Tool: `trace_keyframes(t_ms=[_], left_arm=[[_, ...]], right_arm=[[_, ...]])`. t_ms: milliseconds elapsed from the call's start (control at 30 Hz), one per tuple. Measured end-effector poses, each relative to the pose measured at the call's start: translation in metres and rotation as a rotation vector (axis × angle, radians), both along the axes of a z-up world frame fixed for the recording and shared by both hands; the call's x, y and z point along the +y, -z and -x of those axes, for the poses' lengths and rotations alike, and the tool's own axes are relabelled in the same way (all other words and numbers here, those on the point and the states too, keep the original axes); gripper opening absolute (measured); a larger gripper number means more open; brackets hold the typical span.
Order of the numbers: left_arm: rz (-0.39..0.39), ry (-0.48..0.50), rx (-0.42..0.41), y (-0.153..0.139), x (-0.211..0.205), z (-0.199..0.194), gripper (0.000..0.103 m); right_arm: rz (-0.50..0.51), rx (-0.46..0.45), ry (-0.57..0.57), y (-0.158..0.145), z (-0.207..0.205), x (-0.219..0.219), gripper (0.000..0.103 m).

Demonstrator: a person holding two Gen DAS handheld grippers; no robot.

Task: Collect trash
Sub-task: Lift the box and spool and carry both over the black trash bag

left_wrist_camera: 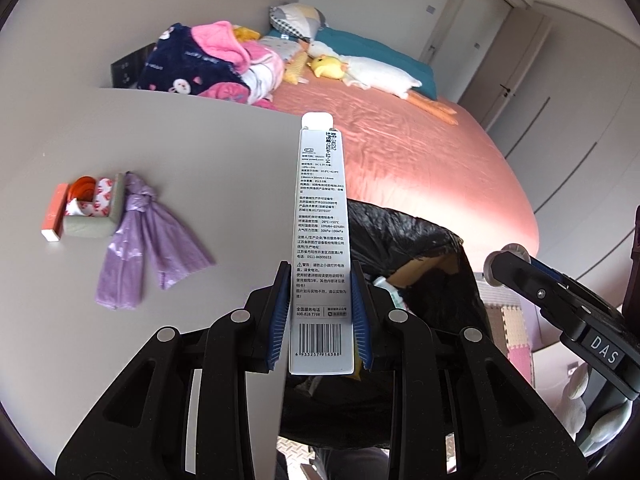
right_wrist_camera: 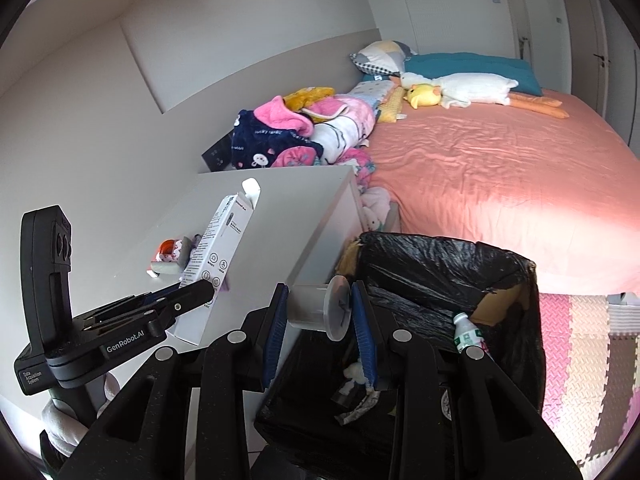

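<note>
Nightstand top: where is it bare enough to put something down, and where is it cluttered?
The nightstand top is bare along its back, toward the wall, and beside the bed. The crowded part is one side: an orange box, a tape dispenser and a purple bag lie bunched together.

bin btwn nightstand (L) & bed (R) | bottle in bin

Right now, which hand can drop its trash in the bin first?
Probably the right. Its jaws hold the grey spool at the rim of the black-lined bin. The left gripper holds its box nearer the tabletop.
</note>
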State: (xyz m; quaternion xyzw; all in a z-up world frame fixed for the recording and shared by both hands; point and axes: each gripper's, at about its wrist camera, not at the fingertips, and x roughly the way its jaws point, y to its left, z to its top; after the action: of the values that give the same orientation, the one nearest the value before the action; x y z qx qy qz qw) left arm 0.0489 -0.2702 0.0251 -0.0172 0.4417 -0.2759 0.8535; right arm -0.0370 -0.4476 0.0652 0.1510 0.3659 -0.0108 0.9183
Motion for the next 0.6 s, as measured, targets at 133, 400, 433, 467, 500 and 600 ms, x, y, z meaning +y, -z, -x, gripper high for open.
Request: trace_keyframes(t_ms=[133,400,433,467,500,600], left_arm=[[-0.007,0.039,0.001,0.001,-0.017,0.004,0.028],[-0.019,0.104,0.004,0.005,-0.047,0.01,0.028],[-0.02,0.111,0.004,0.005,-0.05,0.011,0.028],[-0.021,0.119,0.004,0.005,-0.053,0.011,0.028],[-0.022,0.127,0.004,0.005,-0.056,0.012,0.028],[-0.03,0.151,0.004,0.006,-0.066,0.015,0.028]], right_arm=[[0.001,-0.002,0.025,0.0,0.008,-0.011,0.034],[0.003,-0.002,0.08,0.0,0.02,-0.034,0.034],[0.003,-0.002,0.085,0.0,0.022,-0.037,0.034],[0.003,-0.002,0.092,0.0,0.024,-0.039,0.034],[0.004,-0.003,0.097,0.0,0.025,-0.041,0.034],[0.004,-0.003,0.117,0.0,0.03,-0.049,0.034]])
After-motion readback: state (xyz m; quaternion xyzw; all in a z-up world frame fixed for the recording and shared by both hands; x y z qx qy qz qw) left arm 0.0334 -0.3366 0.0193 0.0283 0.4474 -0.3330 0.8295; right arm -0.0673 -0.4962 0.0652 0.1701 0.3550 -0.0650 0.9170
